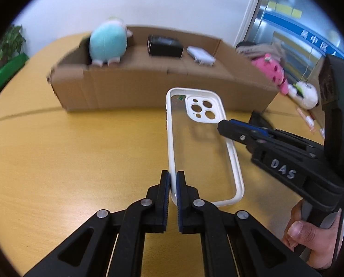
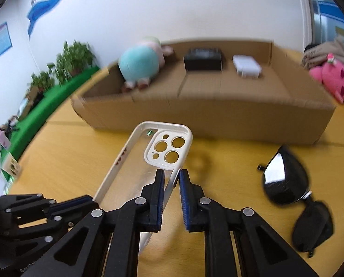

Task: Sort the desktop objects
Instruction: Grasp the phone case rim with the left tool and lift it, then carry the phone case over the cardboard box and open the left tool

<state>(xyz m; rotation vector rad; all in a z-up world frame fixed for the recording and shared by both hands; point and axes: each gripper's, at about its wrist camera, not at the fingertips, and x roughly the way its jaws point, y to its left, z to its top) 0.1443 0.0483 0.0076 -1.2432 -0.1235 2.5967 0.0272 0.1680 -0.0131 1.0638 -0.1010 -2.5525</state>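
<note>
A clear phone case with a white rim [image 1: 202, 143] is held above the yellow table, in front of the cardboard box [image 1: 148, 92]. My left gripper [image 1: 173, 182] is shut on the case's lower left rim. My right gripper [image 2: 172, 180] has its jaws around the case's right rim [image 2: 172, 182] below the camera cut-out, with a small gap on the right side. The case [image 2: 130, 161] fills the middle of the right wrist view. The right gripper's fingers [image 1: 236, 131] show in the left wrist view touching the case's right edge.
The open cardboard box [image 2: 218, 115] holds a teal plush [image 2: 139, 64], a black box [image 2: 203, 58] and a white item [image 2: 247, 65]. Black sunglasses [image 2: 292, 194] lie on the table to the right. A pink plush [image 2: 333, 80] sits beside the box. Green plants [image 2: 65, 64] stand far left.
</note>
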